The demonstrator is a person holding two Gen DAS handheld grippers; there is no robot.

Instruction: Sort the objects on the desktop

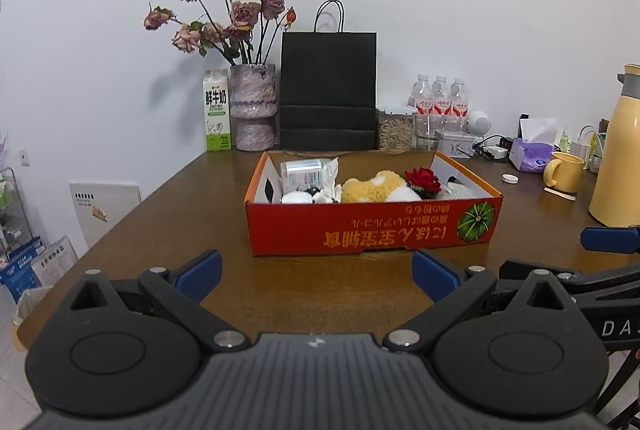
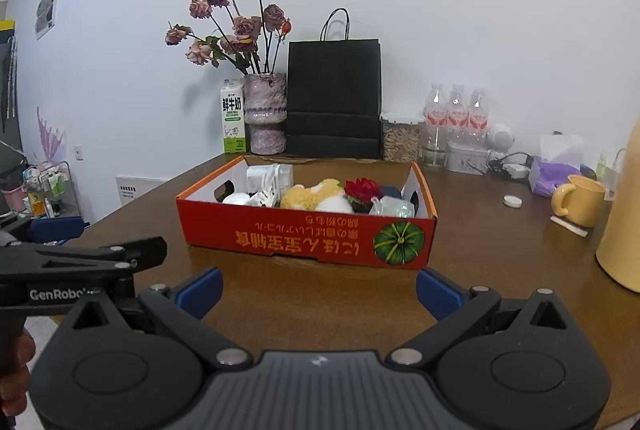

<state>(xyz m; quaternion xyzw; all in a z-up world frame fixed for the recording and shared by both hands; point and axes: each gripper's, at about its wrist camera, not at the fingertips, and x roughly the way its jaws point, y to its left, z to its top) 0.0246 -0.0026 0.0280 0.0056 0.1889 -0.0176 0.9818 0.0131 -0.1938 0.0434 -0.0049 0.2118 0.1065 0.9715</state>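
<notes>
An orange cardboard box point(image 1: 372, 230) with a pumpkin print stands mid-table; it also shows in the right wrist view point(image 2: 308, 238). Inside lie a yellow-and-white plush toy point(image 1: 376, 188), a red fabric rose point(image 1: 423, 181), a white carton point(image 1: 301, 174), crumpled white wrapping point(image 1: 329, 186) and a white round lid point(image 1: 295, 197). My left gripper point(image 1: 316, 276) is open and empty, just short of the box's near wall. My right gripper point(image 2: 318, 292) is open and empty, also in front of the box. The right gripper shows at the right edge of the left wrist view point(image 1: 608, 238).
Along the back wall stand a milk carton point(image 1: 217, 110), a vase of dried roses point(image 1: 254, 108), a black paper bag point(image 1: 328, 90), a jar of pellets point(image 1: 395, 128) and water bottles point(image 1: 440, 96). At right are a tissue pack point(image 1: 530, 150), a yellow mug point(image 1: 564, 172), a yellow thermos point(image 1: 618, 150) and a small white cap point(image 1: 510, 179).
</notes>
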